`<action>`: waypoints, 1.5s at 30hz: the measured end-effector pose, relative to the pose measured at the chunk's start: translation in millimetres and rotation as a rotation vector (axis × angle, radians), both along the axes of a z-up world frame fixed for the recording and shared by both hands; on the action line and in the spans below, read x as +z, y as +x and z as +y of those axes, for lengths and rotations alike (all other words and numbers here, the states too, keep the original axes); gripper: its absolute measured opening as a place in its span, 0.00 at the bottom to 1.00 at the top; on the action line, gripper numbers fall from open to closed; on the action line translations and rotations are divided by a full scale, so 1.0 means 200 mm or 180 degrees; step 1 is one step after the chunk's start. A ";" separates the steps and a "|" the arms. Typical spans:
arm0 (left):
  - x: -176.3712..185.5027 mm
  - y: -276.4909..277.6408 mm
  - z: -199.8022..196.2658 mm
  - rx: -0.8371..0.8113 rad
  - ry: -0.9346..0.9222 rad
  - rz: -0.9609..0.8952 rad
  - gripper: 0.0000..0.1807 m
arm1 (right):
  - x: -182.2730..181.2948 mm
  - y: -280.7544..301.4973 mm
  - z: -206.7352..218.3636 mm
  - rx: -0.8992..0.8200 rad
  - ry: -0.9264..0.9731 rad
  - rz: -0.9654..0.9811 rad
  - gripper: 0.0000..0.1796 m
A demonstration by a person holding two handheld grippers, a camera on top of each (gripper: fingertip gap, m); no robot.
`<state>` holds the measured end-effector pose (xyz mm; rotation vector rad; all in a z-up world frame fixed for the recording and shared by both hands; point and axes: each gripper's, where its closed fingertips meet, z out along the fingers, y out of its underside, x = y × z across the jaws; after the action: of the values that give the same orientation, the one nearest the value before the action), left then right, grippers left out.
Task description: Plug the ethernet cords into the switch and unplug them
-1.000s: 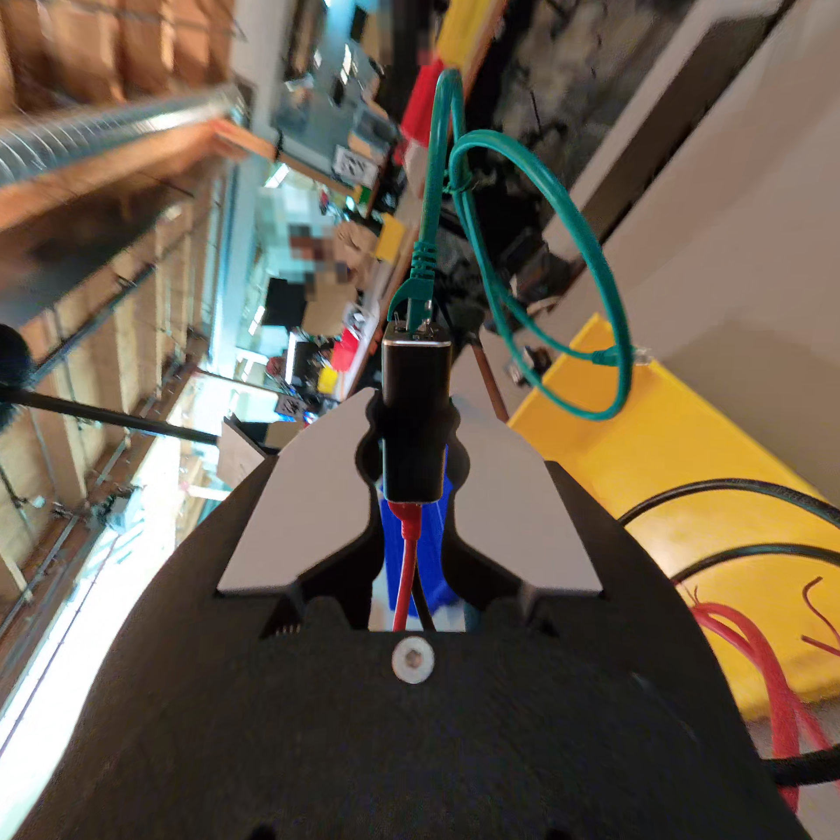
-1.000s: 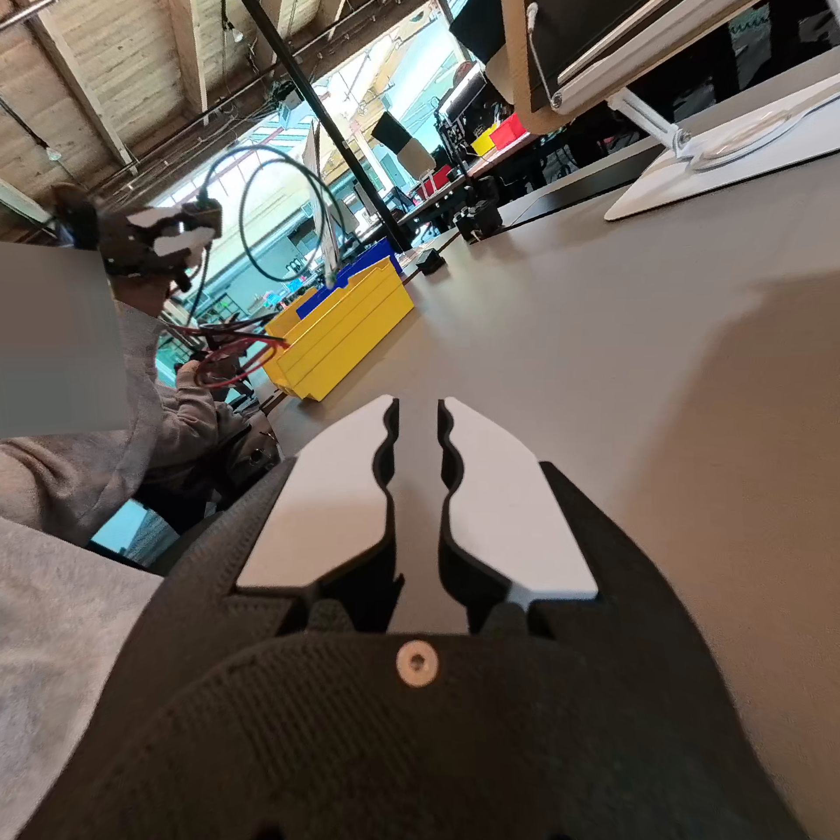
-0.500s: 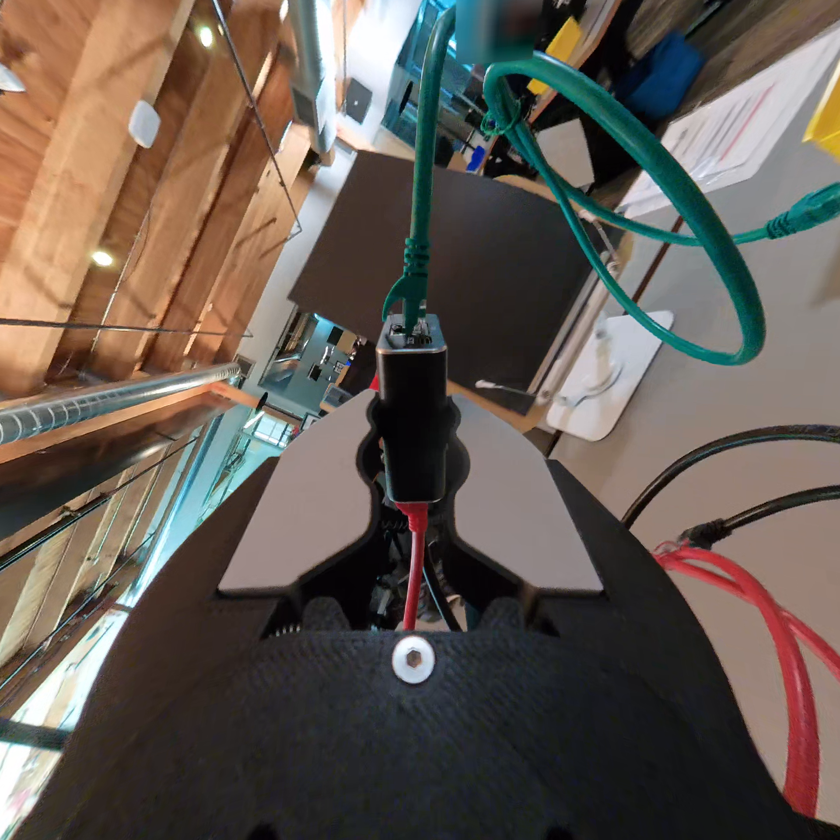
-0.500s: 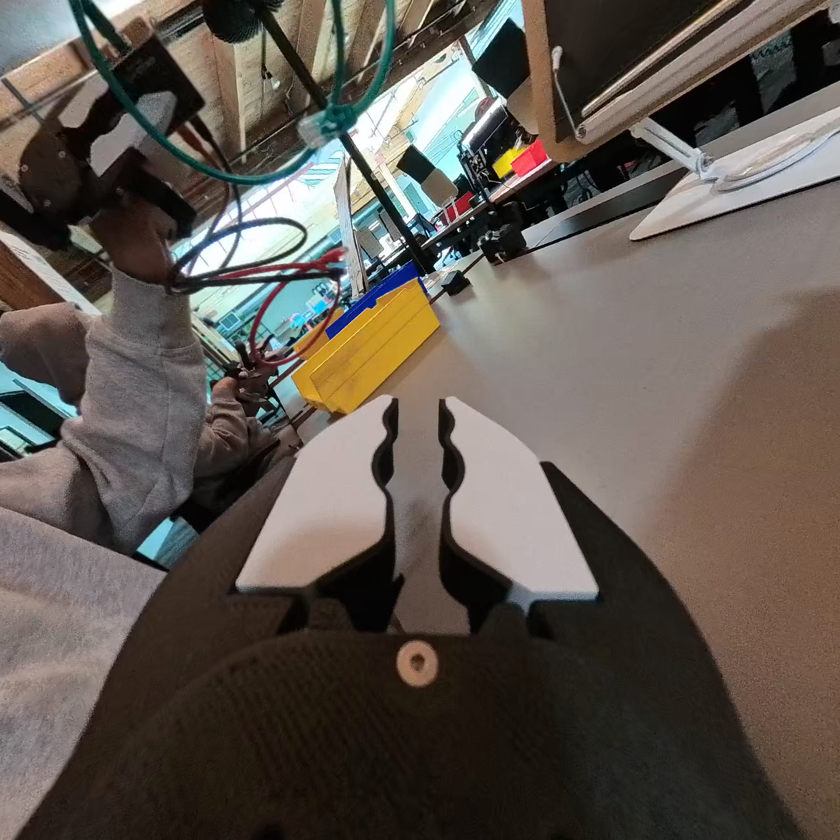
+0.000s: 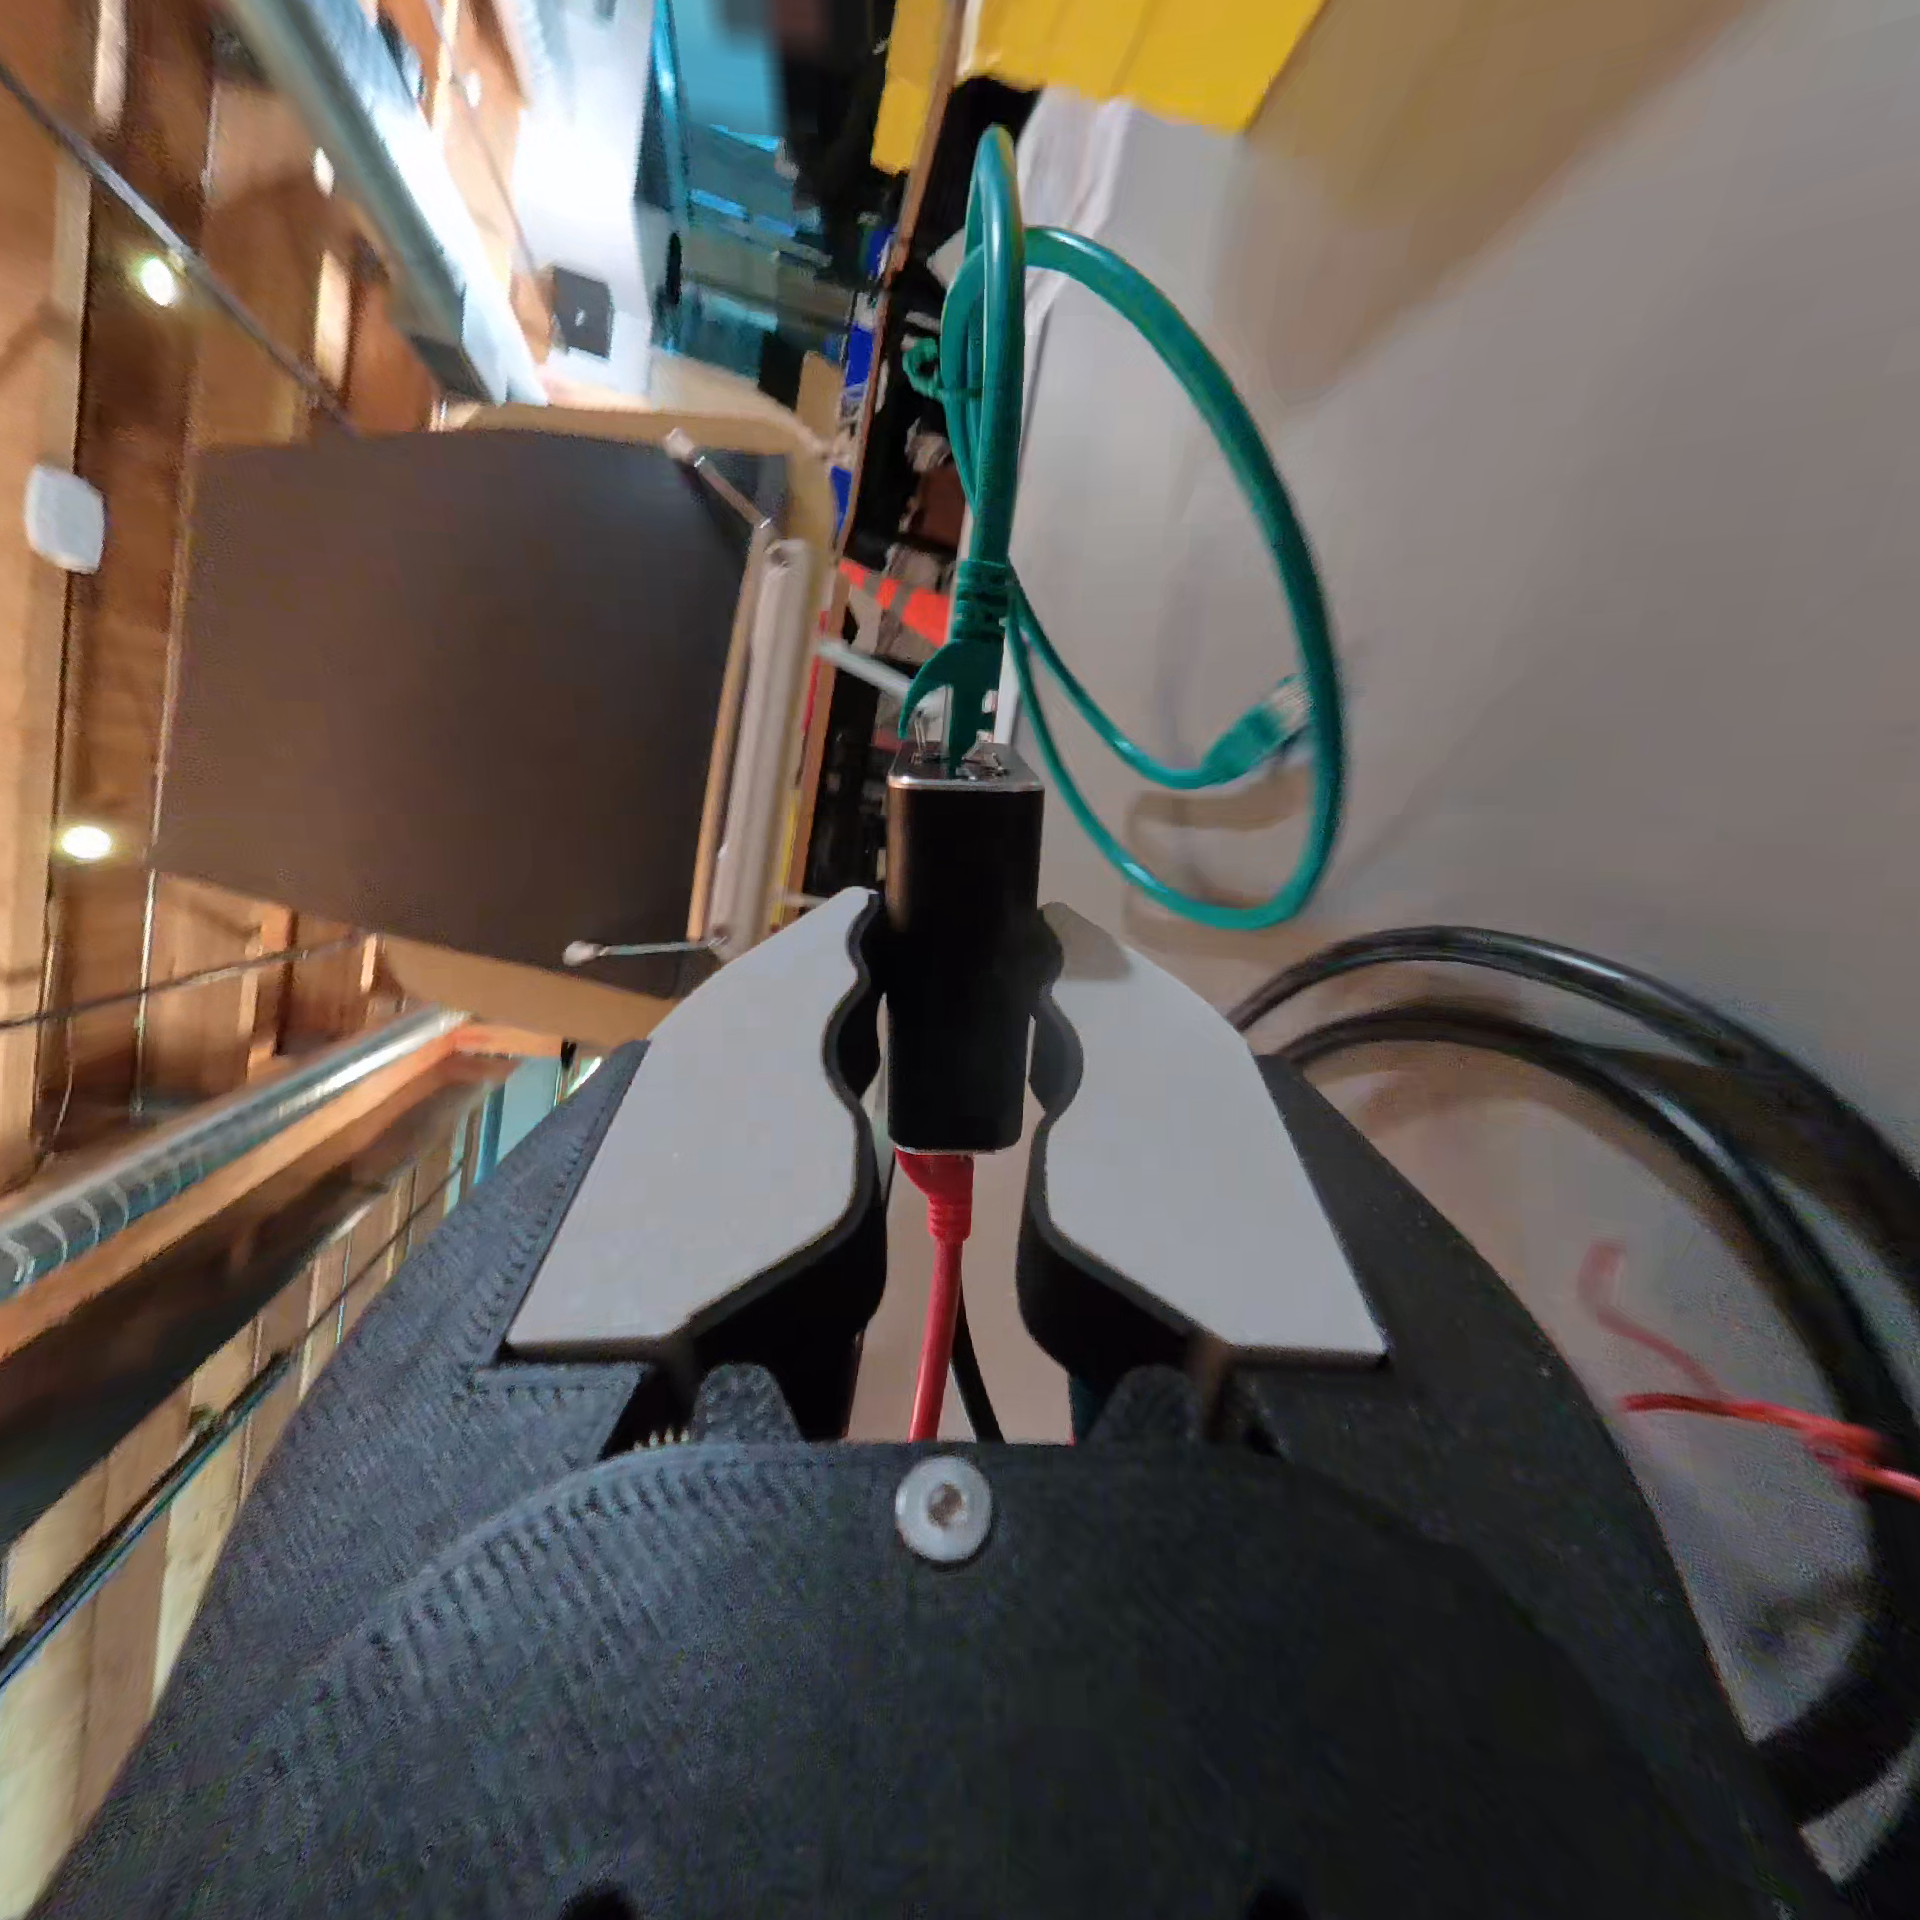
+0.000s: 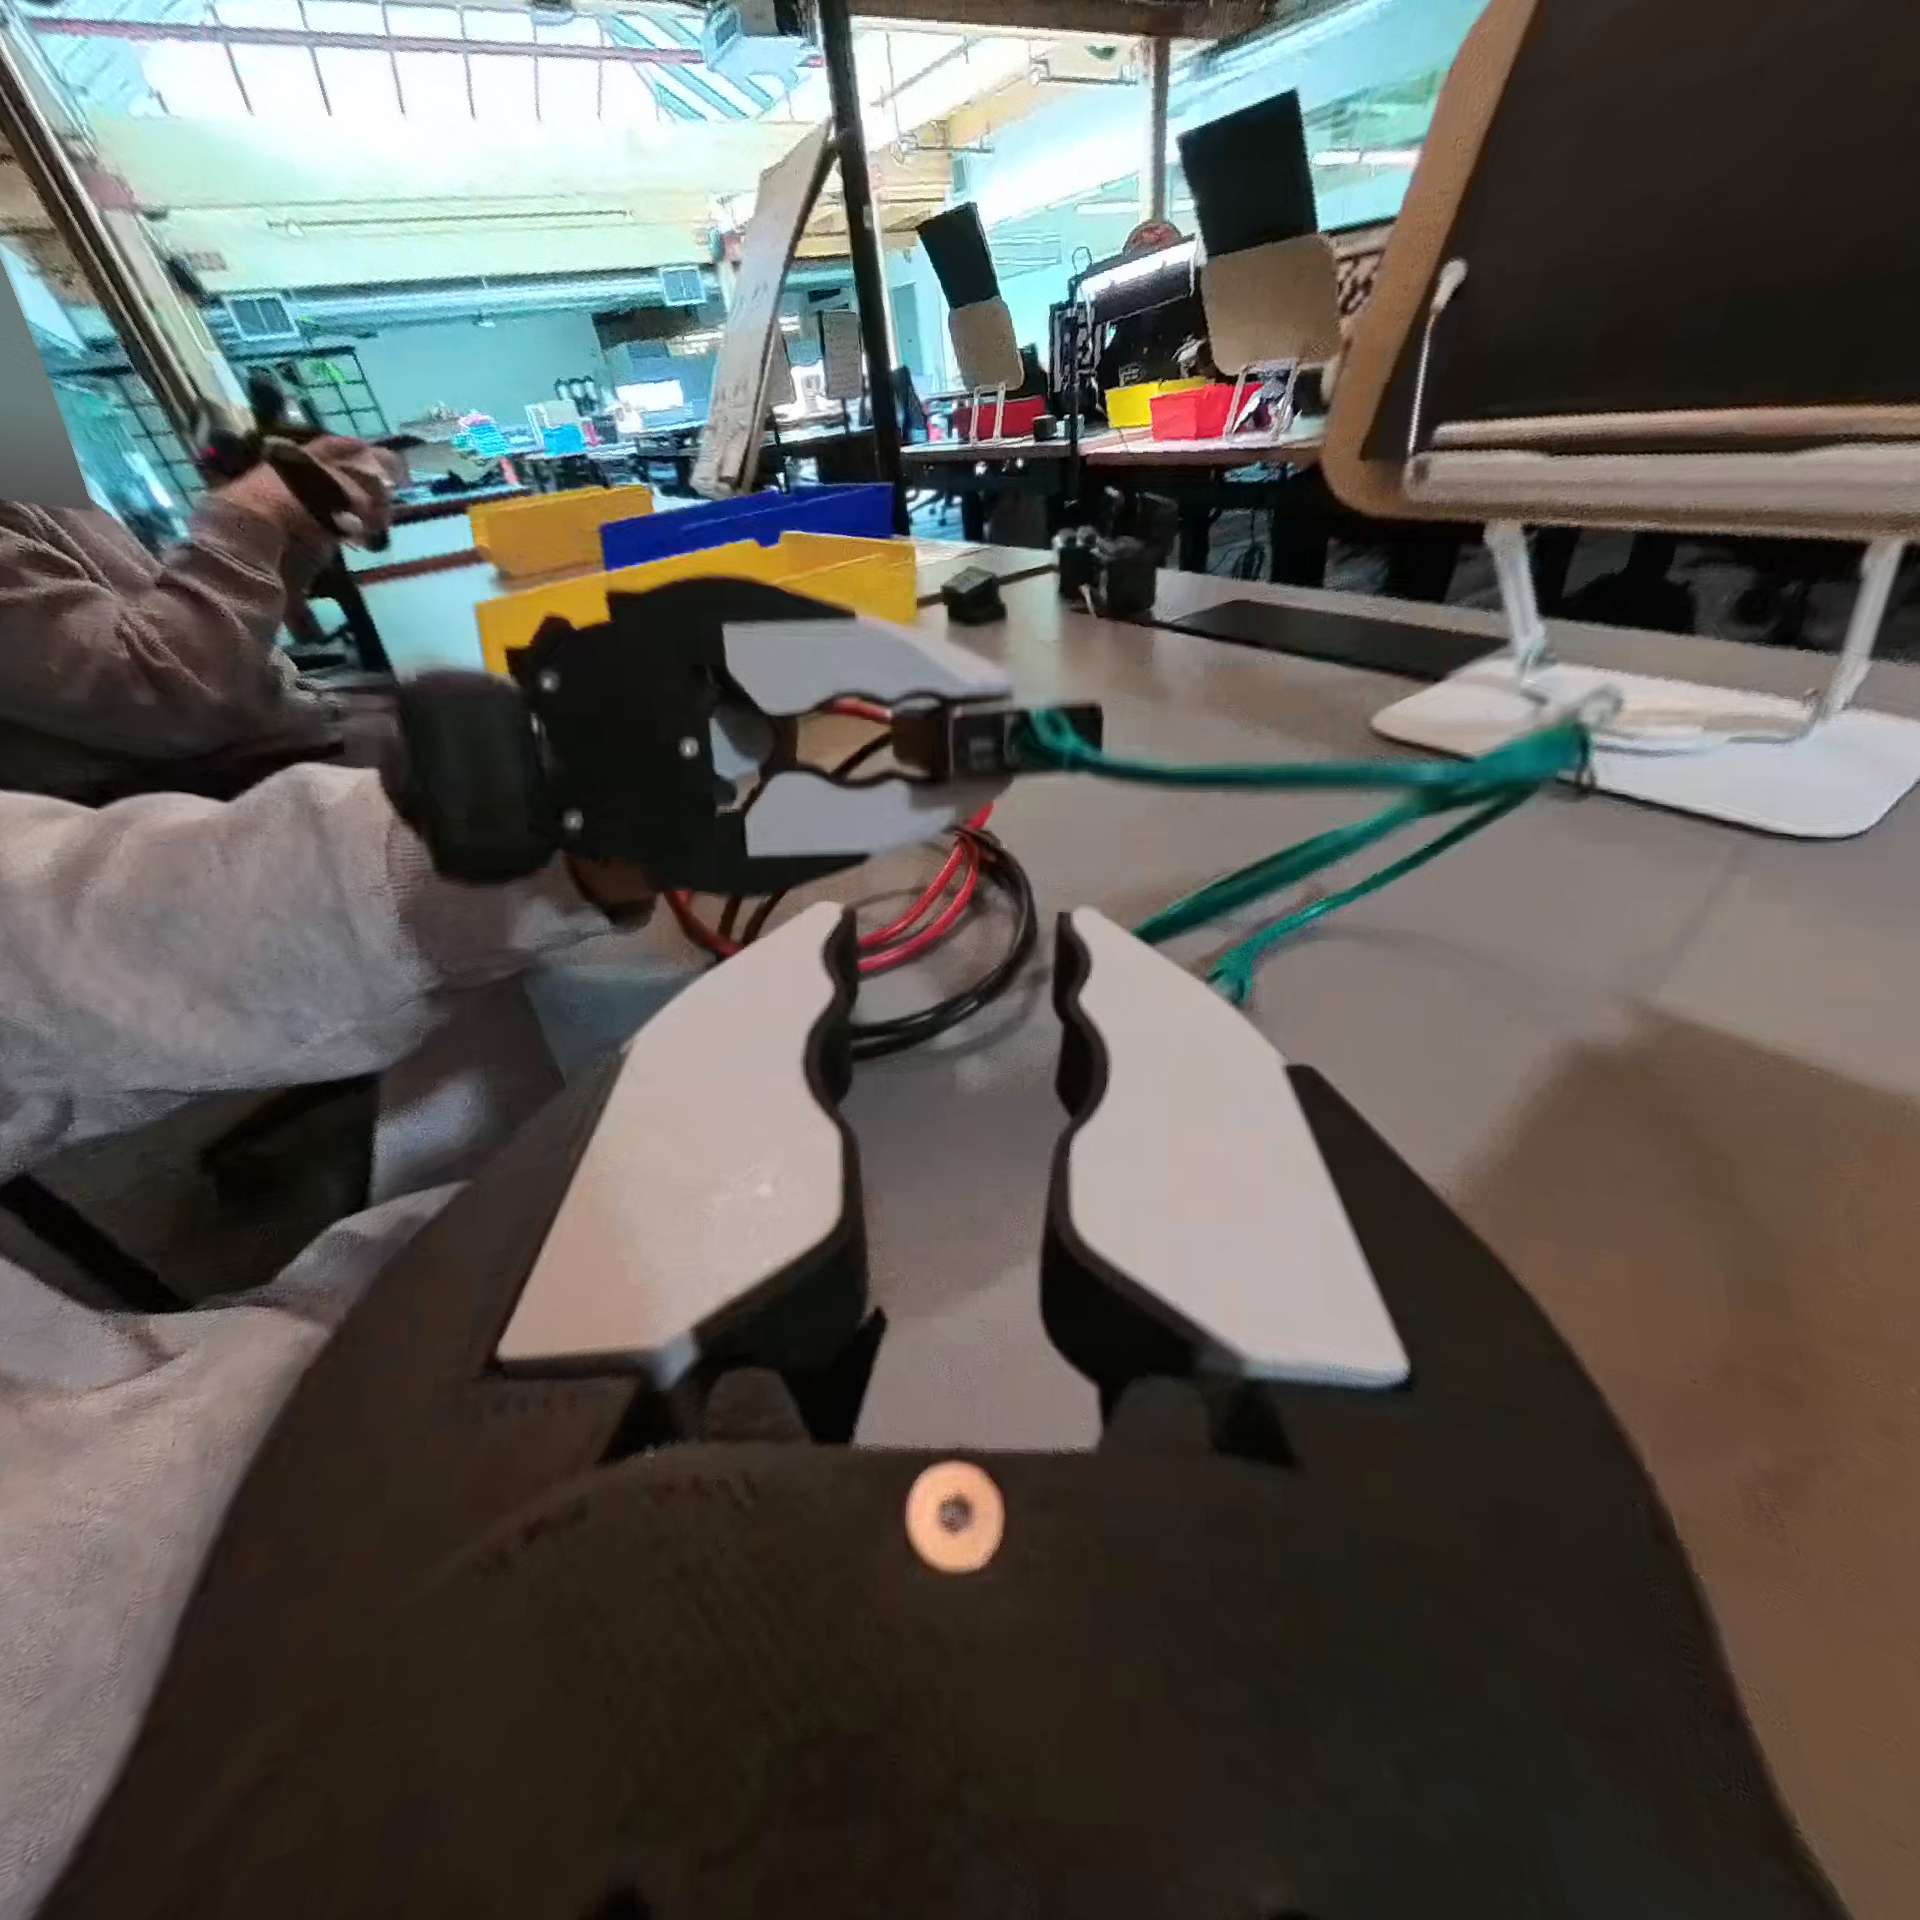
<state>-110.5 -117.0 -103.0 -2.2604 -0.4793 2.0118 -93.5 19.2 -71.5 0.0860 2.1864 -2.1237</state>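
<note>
Between my left jaws (image 5: 956, 935) sits the black switch (image 5: 961, 956), clamped by its sides, its port end pointing away from me at twelve o'clock. A green ethernet cord (image 5: 1278, 582) is plugged into that far end; it rises, is tied at a knot, and loops round to one o'clock, where its free plug (image 5: 1262, 727) hangs loose over the grey surface (image 5: 1610, 520). A red ethernet cord (image 5: 940, 1299) enters the switch's near end at six o'clock and runs back under my jaws. Black cables (image 5: 1621, 1049) curve at three o'clock.

My right jaws (image 6: 954, 935) stand parted with nothing between them, low over the same surface (image 6: 1558, 1039). At eleven o'clock from them I see the left jaws (image 6: 935, 748) turned on their side, holding the switch (image 6: 987, 738) level, the green cord (image 6: 1299, 774) trailing toward two o'clock past a white monitor stand (image 6: 1714, 748). Red and black loops (image 6: 966, 935) lie just beyond my tips. Yellow bins (image 6: 790, 566) and a blue bin (image 6: 748, 520) stand at twelve o'clock.

Half a second ago the left jaws were raised high at my upper left with the cord dangling overhead; now they have come down in front of me, near the surface. My right jaws have opened wider than they were.
</note>
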 end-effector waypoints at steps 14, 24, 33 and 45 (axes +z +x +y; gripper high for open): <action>-0.15 0.01 0.10 -0.0288 0.0138 -0.0198 0.15 | -0.26 -0.07 -0.31 0.0170 0.0953 0.0733 0.21; -0.19 0.02 0.18 -0.0541 -0.0160 -0.0280 0.14 | -0.41 -0.09 -0.32 0.0066 0.1565 0.1948 0.06; 0.17 0.12 0.35 -0.1124 0.1413 0.0161 0.21 | -0.35 -0.30 -0.27 -0.0488 0.1492 0.1029 0.06; 0.04 0.05 0.52 -0.1302 0.6810 -0.1616 0.37 | -0.14 -0.26 -0.29 -0.0799 0.0950 0.1280 0.06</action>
<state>-100.3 -12.1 -95.0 -0.9885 -1.1453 -0.0098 -146.2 -38.7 -98.5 -0.0554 2.8549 -2.0586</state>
